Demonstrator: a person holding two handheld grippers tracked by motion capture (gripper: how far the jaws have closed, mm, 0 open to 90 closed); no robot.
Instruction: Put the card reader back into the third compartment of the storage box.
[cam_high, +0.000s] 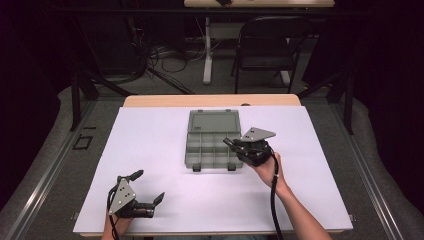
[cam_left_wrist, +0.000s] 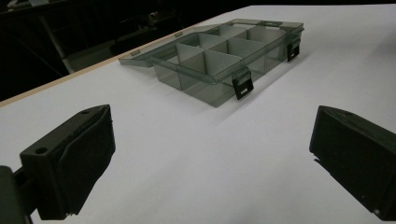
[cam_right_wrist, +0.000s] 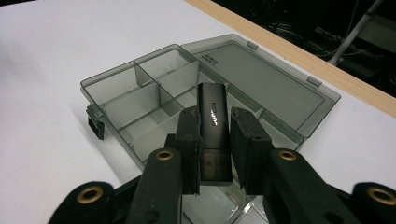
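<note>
Lab, dark floor cables (cam_high: 165, 62), folding chair (cam_high: 267, 47)

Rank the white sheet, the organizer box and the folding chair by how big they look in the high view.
1. White sheet, by far the largest.
2. Folding chair and organizer box look roughly alike; the chair stands farther from the camera and is partly in shadow, so I will not rank these two.

Left gripper (cam_high: 148, 187) sits low at the near left, jaws spread wide with nothing between them, hand (cam_high: 116, 224) just poking in at the near edge. Right gripper (cam_high: 231, 143) is out mid-table, forearm angling in from the near right, wrist bent, jaws clamped; it looks tilted slightly downward, though the high view is dim.
</note>
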